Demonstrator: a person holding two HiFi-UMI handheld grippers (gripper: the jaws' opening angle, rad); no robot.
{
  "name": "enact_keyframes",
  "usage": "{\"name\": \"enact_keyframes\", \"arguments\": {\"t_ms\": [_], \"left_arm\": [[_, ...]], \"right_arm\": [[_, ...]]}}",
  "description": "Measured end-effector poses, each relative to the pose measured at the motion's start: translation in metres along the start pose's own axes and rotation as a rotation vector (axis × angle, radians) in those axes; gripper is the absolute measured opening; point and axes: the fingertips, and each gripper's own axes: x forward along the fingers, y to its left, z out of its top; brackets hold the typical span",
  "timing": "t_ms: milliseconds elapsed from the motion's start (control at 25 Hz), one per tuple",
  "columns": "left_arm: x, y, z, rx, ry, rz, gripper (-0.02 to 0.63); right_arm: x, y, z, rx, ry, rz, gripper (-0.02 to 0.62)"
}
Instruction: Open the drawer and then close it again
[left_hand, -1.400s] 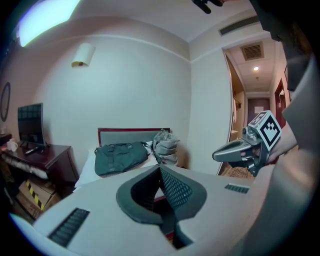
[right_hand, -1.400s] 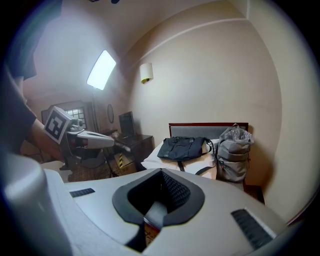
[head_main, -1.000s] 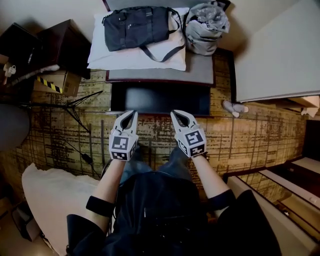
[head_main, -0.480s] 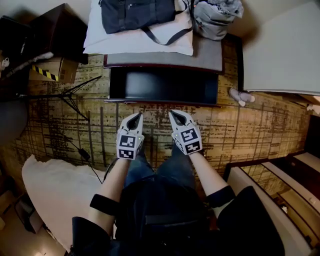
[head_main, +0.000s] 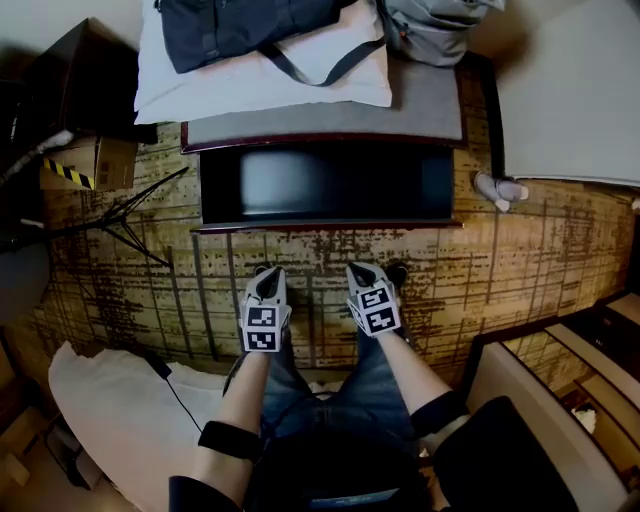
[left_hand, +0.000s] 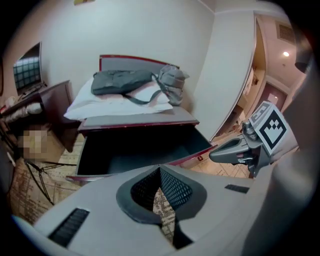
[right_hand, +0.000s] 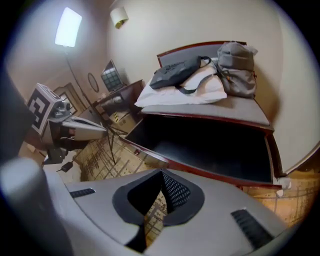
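Well off drawer's (head_main: 320, 226) edge: left gripper (head_main: 269, 274), right gripper (head_main: 357, 270).

No lettering, brand, number or sign can be read anywhere in these views.

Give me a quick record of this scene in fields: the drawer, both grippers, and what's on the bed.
drawer: pulled open under the bed, nothing visible inside
left gripper: shut, empty, over the carpet, clear of the drawer front
right gripper: shut, empty, beside the left one, clear of the drawer front
on bed: white pillow, dark duffel bag on it, grey backpack beside
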Motion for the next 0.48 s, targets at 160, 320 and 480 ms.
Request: {"name": "enact_keyframes", "arguments": {"t_ms": [160,320,480], "left_arm": [[0.052,0.009,-0.041,-0.038,0.045,0.011,0.002],[0.1,0.025,-0.076,-0.034,0.09,0.038,0.002],[0.145,0.038,-0.097,-0.053,0.12,0.062,0.002]], "right_arm": [[0.049,-0.042,-0.037,0.05,0.047,-0.052,0.0],[0.091,-0.085,-0.067,0.106,0.079,-0.091,0.0],[0.121,-0.124,-0.096,0.151,0.107,-0.124,0.0]]}}
